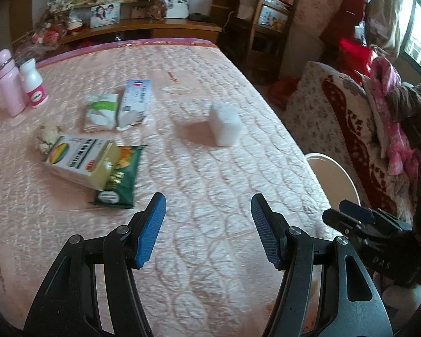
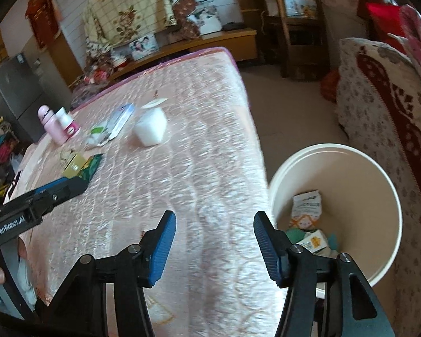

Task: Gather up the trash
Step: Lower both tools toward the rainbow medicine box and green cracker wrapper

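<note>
Trash lies on a pink quilted bed [image 1: 210, 174]: a white and yellow carton [image 1: 80, 158] on a green wrapper [image 1: 120, 179], a blue and white box [image 1: 134, 104], a crumpled green and white packet [image 1: 101, 111], and a white tissue pack [image 1: 226, 123], which also shows in the right wrist view [image 2: 151, 125]. My left gripper [image 1: 207, 205] is open and empty above the bed's near part. My right gripper [image 2: 214, 224] is open and empty over the bed edge, beside a white bin [image 2: 379, 177] holding several wrappers [image 2: 306, 207].
A pink flask [image 1: 8, 84] and a white bottle [image 1: 35, 84] stand at the bed's left. A patterned armchair [image 2: 384, 106] with clothes is right of the bin. A wooden shelf [image 1: 263, 28] and low cabinet stand behind the bed.
</note>
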